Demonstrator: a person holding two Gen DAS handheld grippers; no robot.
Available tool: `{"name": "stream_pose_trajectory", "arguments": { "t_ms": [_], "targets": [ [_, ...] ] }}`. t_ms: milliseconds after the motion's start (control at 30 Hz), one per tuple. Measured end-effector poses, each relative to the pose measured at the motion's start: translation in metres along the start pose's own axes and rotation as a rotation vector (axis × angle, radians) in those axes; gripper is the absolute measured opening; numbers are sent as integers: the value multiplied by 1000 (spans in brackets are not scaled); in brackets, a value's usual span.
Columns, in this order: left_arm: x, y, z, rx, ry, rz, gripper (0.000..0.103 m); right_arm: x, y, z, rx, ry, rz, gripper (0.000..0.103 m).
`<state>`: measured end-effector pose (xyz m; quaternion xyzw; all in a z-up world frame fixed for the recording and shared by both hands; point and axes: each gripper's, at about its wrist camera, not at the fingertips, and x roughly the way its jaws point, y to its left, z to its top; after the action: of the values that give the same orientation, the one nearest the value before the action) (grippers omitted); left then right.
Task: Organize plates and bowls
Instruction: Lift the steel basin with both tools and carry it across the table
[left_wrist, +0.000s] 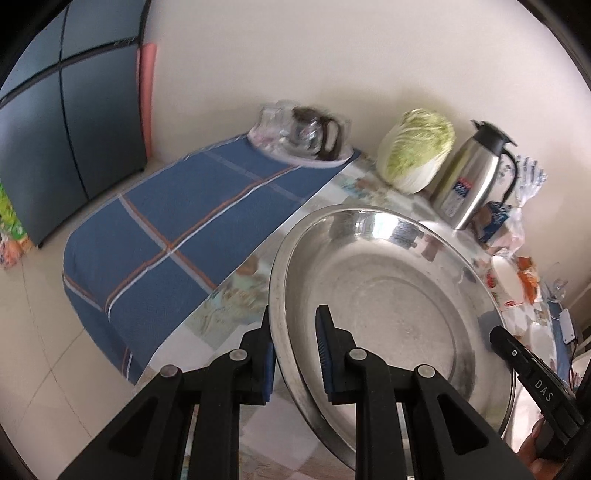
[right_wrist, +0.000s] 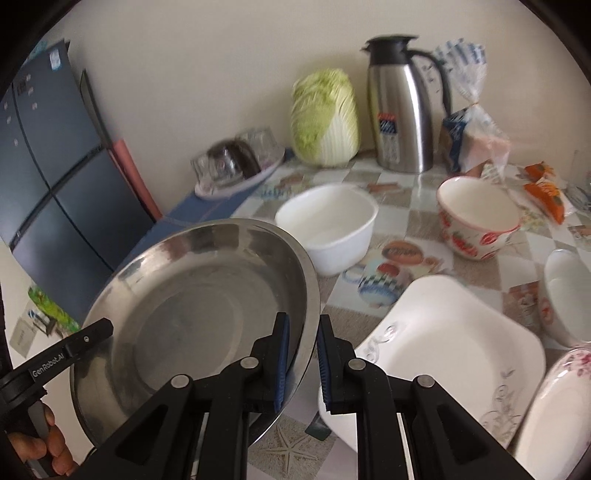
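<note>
Both the left gripper (left_wrist: 295, 354) and right gripper (right_wrist: 303, 363) are clamped on the steel plate (right_wrist: 192, 295) rim, so lift evenly, keep it level.

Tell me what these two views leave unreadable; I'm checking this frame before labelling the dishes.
- Glass items on the tray: motion-blurred in both views; count unclear.
- Flowered dish: cut off by the right wrist view's edge.
- Steel basin underside: hidden by its own wall; contact with the table can't be judged.
- Square white plate: near corner hidden behind the right tongs.
</note>
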<state>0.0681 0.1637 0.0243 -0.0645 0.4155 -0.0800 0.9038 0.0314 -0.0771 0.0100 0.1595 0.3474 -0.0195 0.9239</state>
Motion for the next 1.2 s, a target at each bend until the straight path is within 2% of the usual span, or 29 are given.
{"name": "stream_pose_trajectory", "arguments": {
  "t_ms": [233,533,900,1200],
  "targets": [
    [-23,-51,19,69,-56,-41,21,-48,-33,15,82,-100,-13,16],
    [-38,-112,31,116,-103,-95,21,-85,-81,20,176,-186,-31,16],
    [-20,-172,23,138,-65,-182,21,-125,-130,17,206,-262,-148,16],
    [0,-195,11,168,-24,-227,21,-134,-158,13,228,-251,-207,16]
  ]
}}
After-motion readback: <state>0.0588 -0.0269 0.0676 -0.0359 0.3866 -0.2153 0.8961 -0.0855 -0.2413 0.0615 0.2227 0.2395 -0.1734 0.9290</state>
